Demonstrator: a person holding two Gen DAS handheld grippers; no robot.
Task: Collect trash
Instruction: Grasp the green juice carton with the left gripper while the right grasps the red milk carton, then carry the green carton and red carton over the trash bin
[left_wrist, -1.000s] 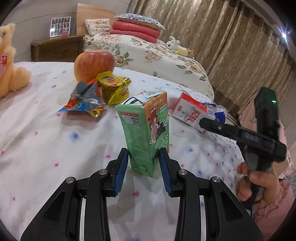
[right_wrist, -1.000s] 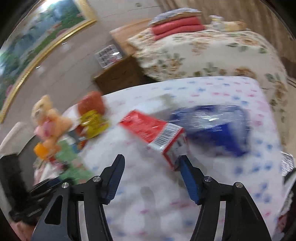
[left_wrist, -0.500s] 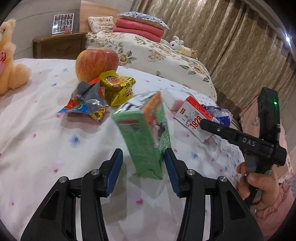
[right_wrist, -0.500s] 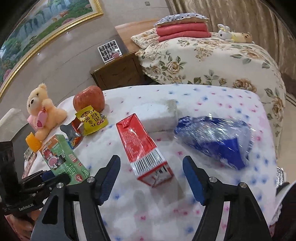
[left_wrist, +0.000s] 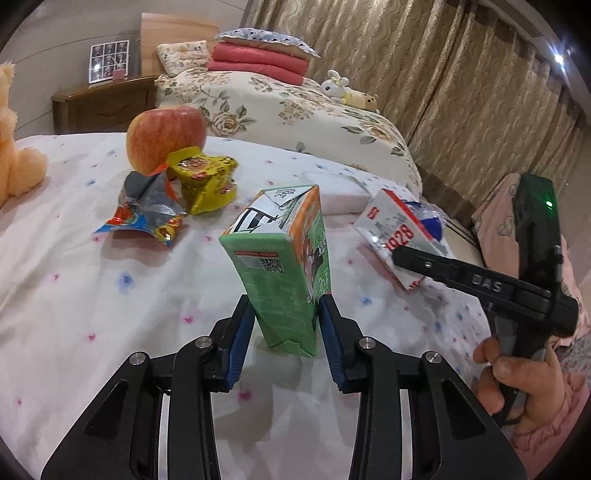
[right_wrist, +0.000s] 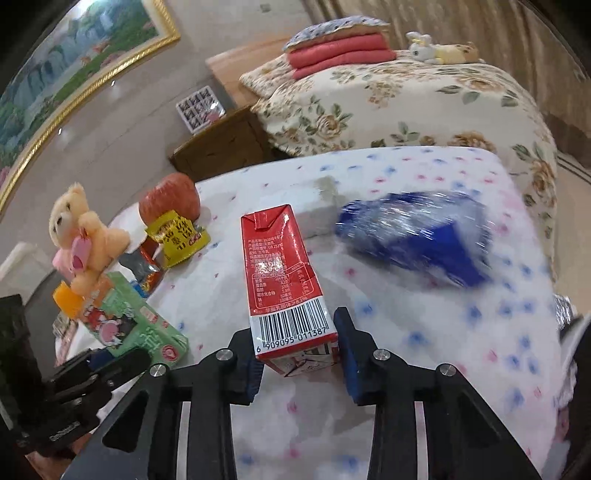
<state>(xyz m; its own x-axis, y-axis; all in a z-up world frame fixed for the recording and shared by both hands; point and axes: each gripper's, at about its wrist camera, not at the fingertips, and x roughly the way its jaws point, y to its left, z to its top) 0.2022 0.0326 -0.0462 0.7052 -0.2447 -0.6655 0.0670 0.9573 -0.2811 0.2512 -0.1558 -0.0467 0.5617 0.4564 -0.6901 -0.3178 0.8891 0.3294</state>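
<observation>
The left gripper has its 2 blue pads pressed against the sides of a green carton, an orange-edged drink box with a QR code, tilted on the spotted sheet. The right gripper sits slightly parted around a red carton with a white barcode end; the left pad touches, the right shows a gap. Far left lie a yellow wrapper, a silver wrapper and an apple. A blue bag lies right.
</observation>
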